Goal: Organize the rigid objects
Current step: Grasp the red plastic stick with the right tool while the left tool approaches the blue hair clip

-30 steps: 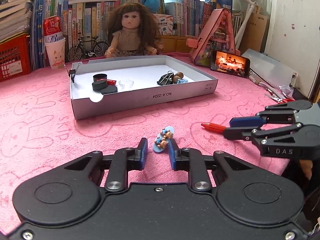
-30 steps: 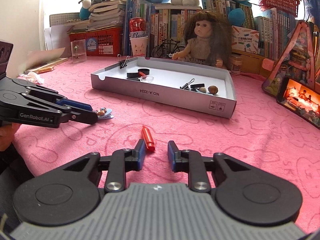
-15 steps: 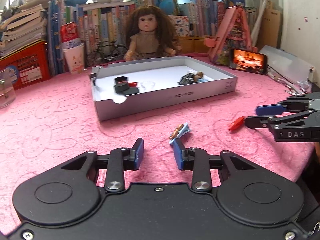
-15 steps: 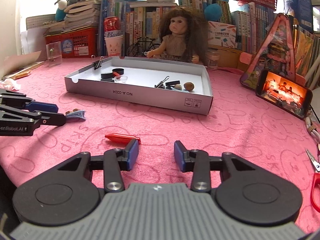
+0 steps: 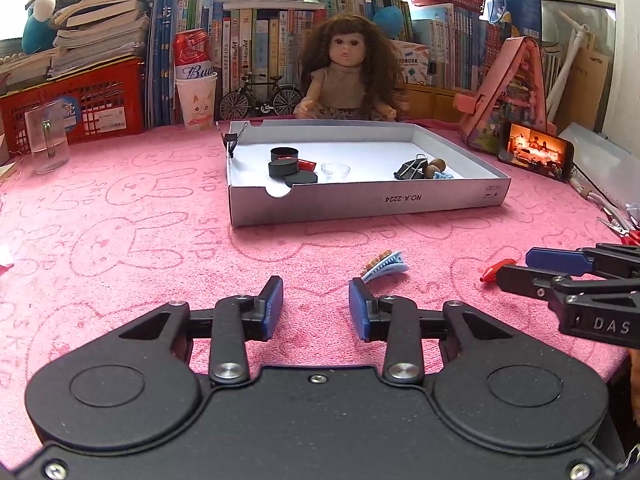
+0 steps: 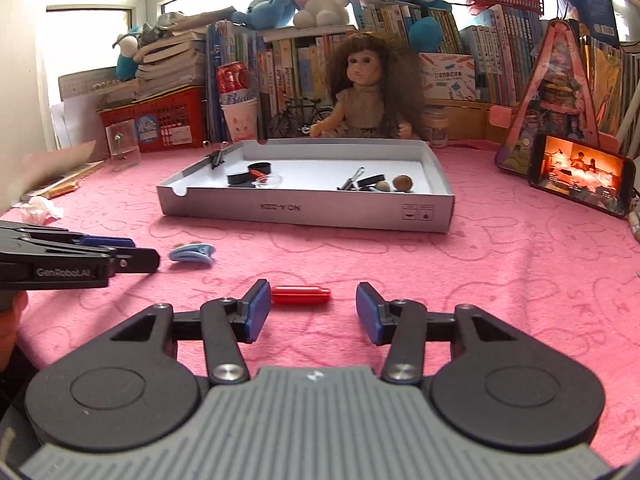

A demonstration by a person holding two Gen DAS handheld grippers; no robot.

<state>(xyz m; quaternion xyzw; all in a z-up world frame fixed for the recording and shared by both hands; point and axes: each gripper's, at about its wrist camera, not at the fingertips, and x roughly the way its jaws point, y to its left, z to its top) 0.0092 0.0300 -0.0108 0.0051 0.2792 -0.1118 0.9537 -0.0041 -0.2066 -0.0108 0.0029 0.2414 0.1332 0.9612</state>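
Note:
My left gripper [image 5: 314, 300] stands open just over the pink cloth with nothing between its fingers. A blue hair clip with small bears [image 5: 384, 266] lies on the cloth just ahead and right of its right fingertip, apart from it. A small red plastic piece [image 6: 300, 295] lies crosswise on the cloth between the fingertips of my right gripper [image 6: 312, 300]. Those jaws are opening and the pads do not press on it. The clip [image 6: 192, 254] lies just in front of the left gripper [image 6: 146, 251]. The right gripper [image 5: 516, 268] reaches in from the right beside the red piece [image 5: 494, 272].
A shallow white cardboard box [image 5: 360, 204] ahead holds black lids, binder clips, a clear dish and small brown pieces. Behind it sit a doll [image 5: 348, 72], books, a red crate and a paper cup. A glass [image 5: 46, 142] stands far left, a lit phone [image 5: 536, 154] right.
The left jaws have let go of the hair clip, which now lies on the cloth to their right. The right jaws have spread wider, and the red piece has turned crosswise between them.

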